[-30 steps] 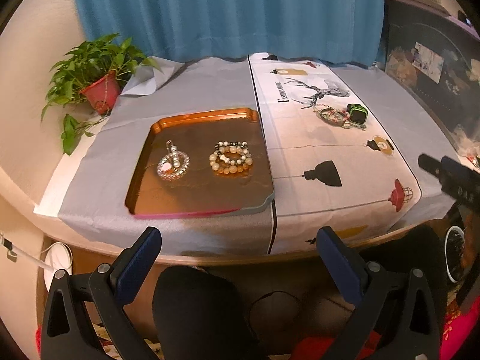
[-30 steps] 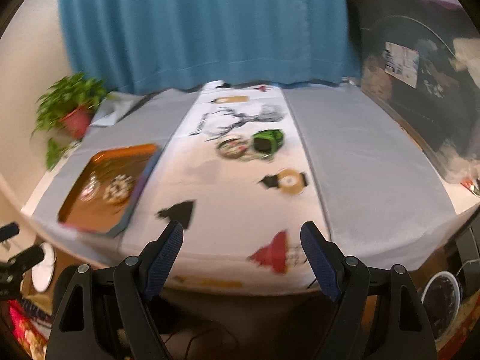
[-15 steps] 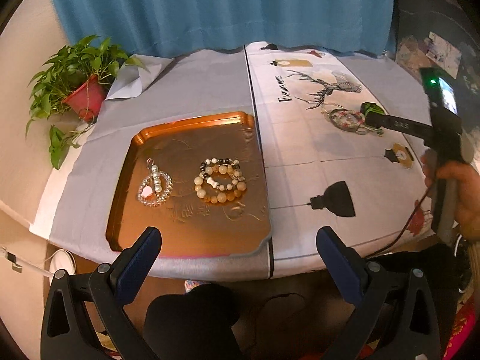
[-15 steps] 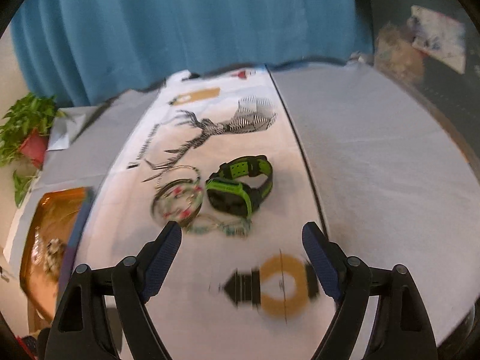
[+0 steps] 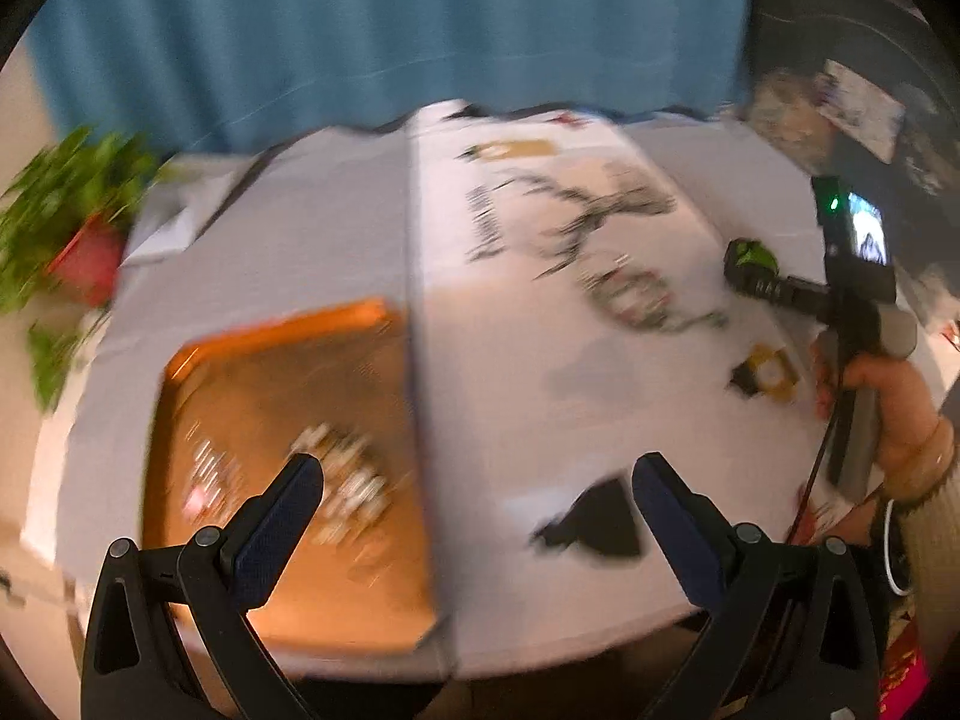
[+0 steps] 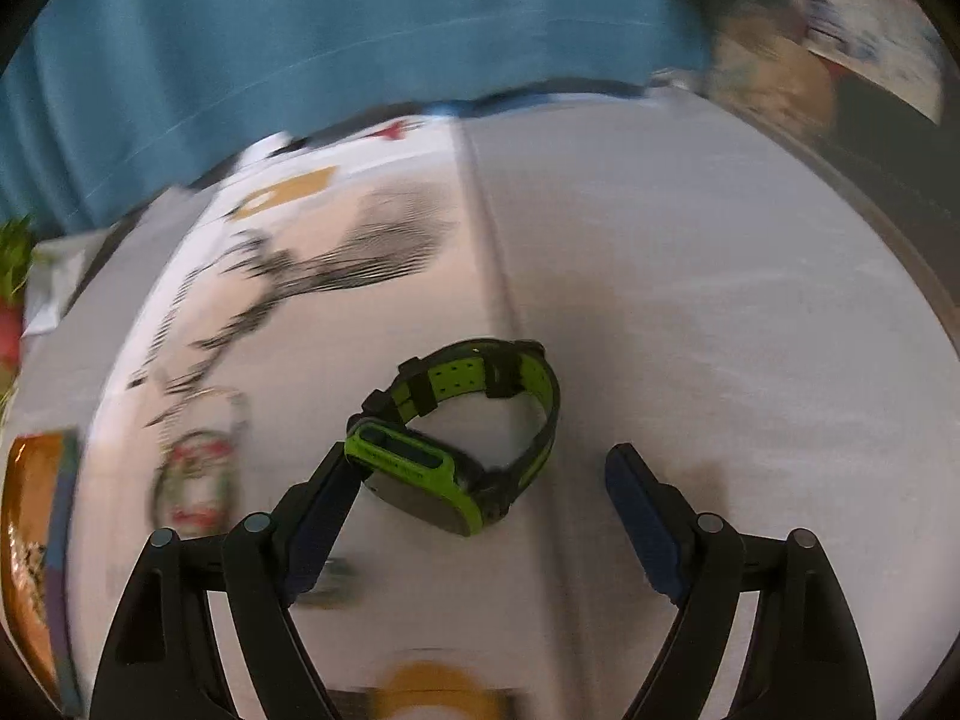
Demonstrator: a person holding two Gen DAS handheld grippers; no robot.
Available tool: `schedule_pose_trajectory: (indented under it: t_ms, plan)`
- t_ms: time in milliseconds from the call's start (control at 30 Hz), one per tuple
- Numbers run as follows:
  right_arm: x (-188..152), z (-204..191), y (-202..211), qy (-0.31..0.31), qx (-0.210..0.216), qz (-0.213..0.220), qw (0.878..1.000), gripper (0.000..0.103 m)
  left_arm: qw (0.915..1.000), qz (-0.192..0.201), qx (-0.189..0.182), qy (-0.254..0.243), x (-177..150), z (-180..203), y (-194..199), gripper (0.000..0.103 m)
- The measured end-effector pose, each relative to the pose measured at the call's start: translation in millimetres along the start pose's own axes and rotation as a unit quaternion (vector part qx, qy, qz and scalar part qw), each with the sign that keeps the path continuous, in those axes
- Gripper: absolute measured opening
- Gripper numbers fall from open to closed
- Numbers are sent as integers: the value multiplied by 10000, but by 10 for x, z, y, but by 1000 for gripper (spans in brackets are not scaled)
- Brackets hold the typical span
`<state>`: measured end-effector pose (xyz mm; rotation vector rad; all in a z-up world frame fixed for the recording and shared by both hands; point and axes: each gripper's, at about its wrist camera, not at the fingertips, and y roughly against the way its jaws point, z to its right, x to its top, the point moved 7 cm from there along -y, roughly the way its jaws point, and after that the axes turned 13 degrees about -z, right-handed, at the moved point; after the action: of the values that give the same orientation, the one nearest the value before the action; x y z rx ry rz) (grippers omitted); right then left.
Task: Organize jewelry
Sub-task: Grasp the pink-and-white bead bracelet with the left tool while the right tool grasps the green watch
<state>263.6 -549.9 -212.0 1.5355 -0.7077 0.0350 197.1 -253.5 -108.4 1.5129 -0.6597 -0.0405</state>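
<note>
Straddling the green watch [image 6: 456, 438] with spread, empty jaws, the right gripper [image 6: 480, 480] may knock it away off-centre, while the left gripper [image 5: 480, 498] hangs open.

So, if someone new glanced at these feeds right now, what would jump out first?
The lime-green and black watch lying on the white cloth, sitting between the open fingers of the right gripper. Next, the orange tray at the table's left holding blurred beaded bracelets, with the left gripper open above the table's near edge.
</note>
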Motion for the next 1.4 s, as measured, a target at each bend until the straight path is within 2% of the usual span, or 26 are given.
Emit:
schedule_pose_trajectory:
  t_ms: [167,233,333,500,567,600,667,700,733,767,833,867,933,967,1000,1133,1300,1400]
  plan:
    - [97,499,-36,6,-342,24,9994,86,9976,34,-298,-626,587,542,-285,102]
    - [152,680,-48,-44,-422,9,9991,86,9955,-136,-423,-837,792,750,-487,102]
    - [221,901,-62,-85,-490,-1,9988,87,9930,-508,-600,-885,1033,980,-794,100]
    - [265,995,-92,133,-503,-60,9986,91,9873,-1064,-1019,-602,1282,1157,-1165,84]
    - [270,995,-103,182,-479,-76,9987,93,9852,-1262,-1070,-438,1347,1157,-1268,60]
    - [264,987,-105,192,-479,-79,9986,94,9834,-1373,-1111,-409,1363,1165,-1309,55]
    - [264,982,-110,201,-476,-85,9986,94,9816,-1497,-1112,-400,1394,1168,-1381,32]
    - [259,978,-108,203,-475,-85,9986,94,9825,-1464,-1071,-429,1407,1160,-1383,24]
    - [259,979,-108,201,-471,-84,9987,94,9818,-1455,-1124,-472,1409,1169,-1369,7]
    - [255,981,-105,193,-461,-79,9987,94,9797,-1495,-1250,-468,1404,1175,-1359,5]
    - [248,995,-73,149,-429,-14,9990,84,9800,-1427,-1328,-408,1405,1151,-1307,4]
    - [241,988,-32,164,-328,80,9993,67,9811,-1345,-1322,-444,1406,1148,-1259,4]
    - [213,1007,3,157,-301,118,9994,60,9812,-1276,-1377,-448,1411,1139,-1187,4]
    - [199,1010,17,165,-232,139,9995,50,9809,-1244,-1431,-434,1416,1127,-1146,4]
    - [182,1016,35,176,-210,151,9995,46,9810,-1211,-1457,-421,1423,1113,-1118,4]
    - [145,1019,211,259,-243,322,9988,42,9820,-963,-1591,-327,1434,993,-851,4]
    - [115,984,493,296,-111,532,9981,41,9852,-656,-1561,-260,1431,831,-529,4]
    - [62,940,676,292,-52,629,9976,41,9867,-513,-1529,-181,1309,676,-337,4]
